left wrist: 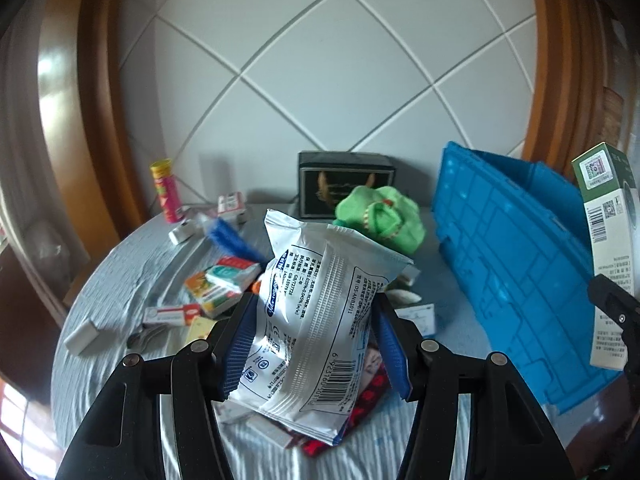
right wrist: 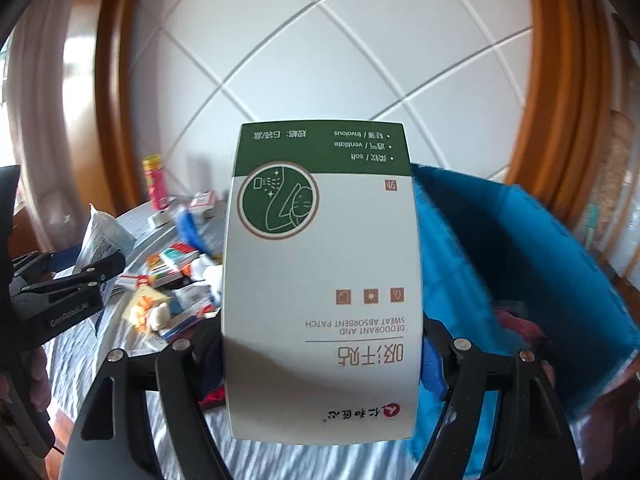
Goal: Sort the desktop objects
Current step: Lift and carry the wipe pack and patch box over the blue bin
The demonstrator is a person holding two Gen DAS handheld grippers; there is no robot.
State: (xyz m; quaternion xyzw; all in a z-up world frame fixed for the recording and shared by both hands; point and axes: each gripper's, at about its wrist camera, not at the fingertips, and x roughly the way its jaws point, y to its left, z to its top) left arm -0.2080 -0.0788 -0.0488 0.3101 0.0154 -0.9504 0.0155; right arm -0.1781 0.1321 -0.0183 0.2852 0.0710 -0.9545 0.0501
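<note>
The left gripper (left wrist: 316,336) is clamped on a crinkled white plastic sachet printed with blue text and a barcode (left wrist: 320,320), its blue pads pressed into both sides, and the sachet is held clear above the round table covered in grey striped cloth (left wrist: 120,264); the right gripper (right wrist: 322,364) is closed around a tall white and green cardboard box labelled as sweat absorbent patches (right wrist: 320,280), held upright with its print upside down, and raised above the cloth at the table's near edge; the same box is seen at the right border of the left wrist view, beside one blue plastic crate (left wrist: 512,264) that fills the table's right side (its ribbed wall stands close to both grippers).

Bare cloth is found along the near edge and the left rim, where one small white block (left wrist: 82,336) lies alone; the middle is crowded with a loose heap of small cartons, at least five (an exact count cannot be made through the blur); at the far left edge one yellow and pink cylindrical tube (left wrist: 166,190) stands upright; at the far edge, against the white tiled wall (left wrist: 320,60), one black rectangular box with a gold emblem (left wrist: 344,184) stands, with one green plush toy (left wrist: 380,216) just in front of it; one blue bristly brush (left wrist: 232,240) lies between the tube and the heap.
</note>
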